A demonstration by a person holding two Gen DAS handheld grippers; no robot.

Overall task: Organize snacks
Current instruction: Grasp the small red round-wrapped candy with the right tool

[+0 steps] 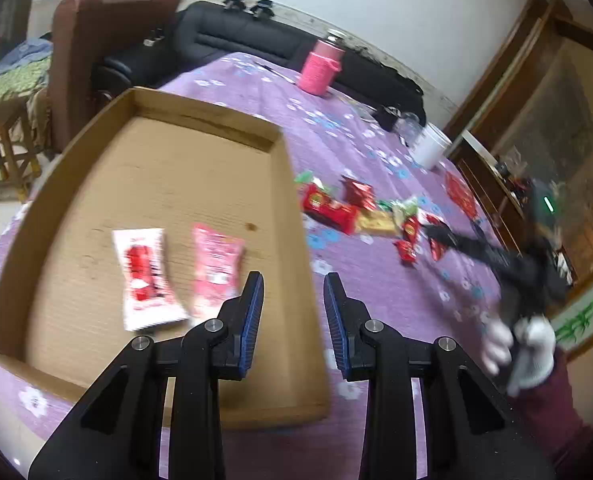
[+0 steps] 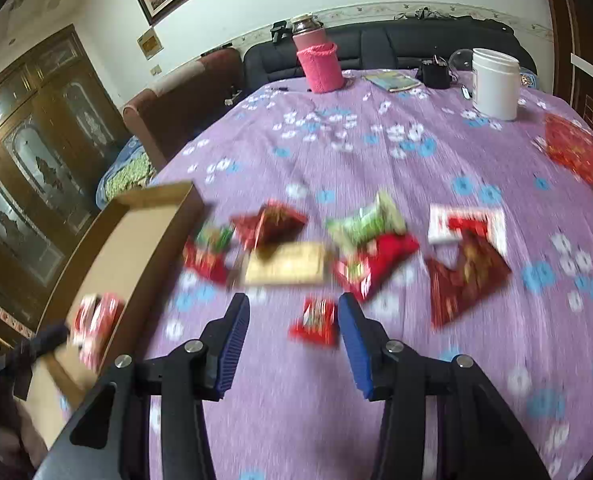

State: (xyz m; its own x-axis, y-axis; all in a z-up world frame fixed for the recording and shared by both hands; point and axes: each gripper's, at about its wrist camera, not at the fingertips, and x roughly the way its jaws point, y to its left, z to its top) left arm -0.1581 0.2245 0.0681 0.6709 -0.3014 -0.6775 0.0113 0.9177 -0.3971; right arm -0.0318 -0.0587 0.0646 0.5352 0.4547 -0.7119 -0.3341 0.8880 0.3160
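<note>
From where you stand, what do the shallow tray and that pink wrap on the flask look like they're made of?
The tray looks like plain brown corrugated cardboard: matte, with fine ribbed lines across its floor and folded walls. The pink wrap looks like a knitted or terry fabric sleeve, fuzzy and ribbed, around a flask whose shiny cap suggests metal, though blur leaves that open.
</note>
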